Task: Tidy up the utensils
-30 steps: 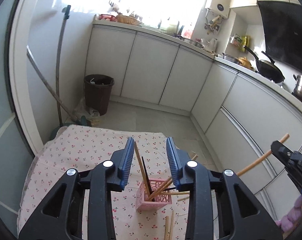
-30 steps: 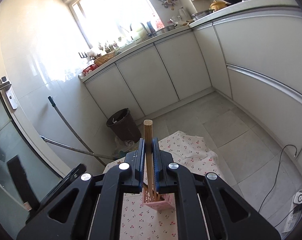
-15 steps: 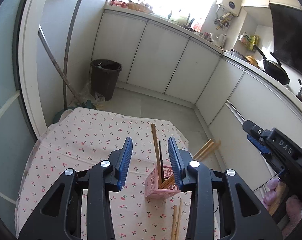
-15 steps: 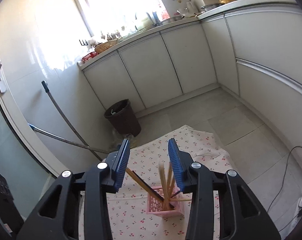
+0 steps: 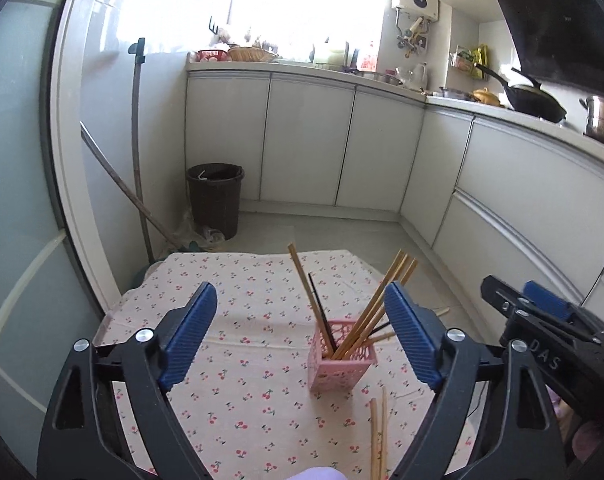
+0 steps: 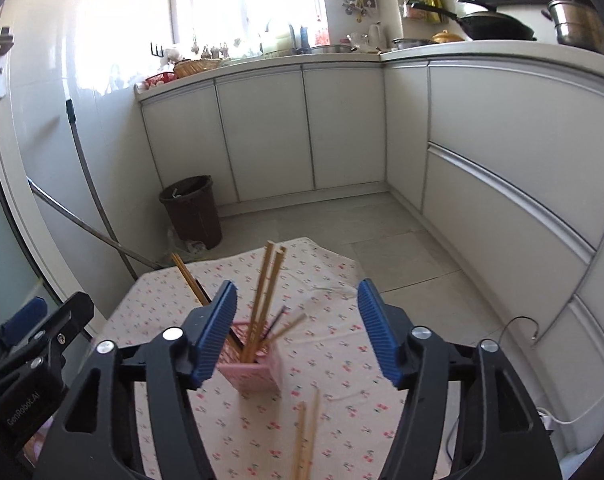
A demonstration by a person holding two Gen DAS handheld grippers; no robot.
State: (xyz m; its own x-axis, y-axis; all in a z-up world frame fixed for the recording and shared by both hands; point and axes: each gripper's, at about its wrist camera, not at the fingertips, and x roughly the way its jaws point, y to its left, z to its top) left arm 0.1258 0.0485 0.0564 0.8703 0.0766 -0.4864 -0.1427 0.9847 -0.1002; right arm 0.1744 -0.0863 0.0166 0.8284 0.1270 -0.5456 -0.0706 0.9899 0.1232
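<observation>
With both my left gripper (image 5: 298, 330) and right gripper (image 6: 296, 330) opening and empty, the two loose, thin wooden chopsticks (image 5: 378, 432) lying near the small pink lattice plastic holder (image 5: 340, 364) looked light, stiff and slippery, best pinched mid-shaft.

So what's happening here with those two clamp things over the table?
A person is tidying chopsticks into a pink basket on a cherry-print tablecloth, using a handheld gripper in each hand. Several chopsticks already stand in the basket. Both the left gripper and the right gripper are opening and hold nothing. Two loose chopsticks lie on the cloth in front of the basket, not yet put away.
</observation>
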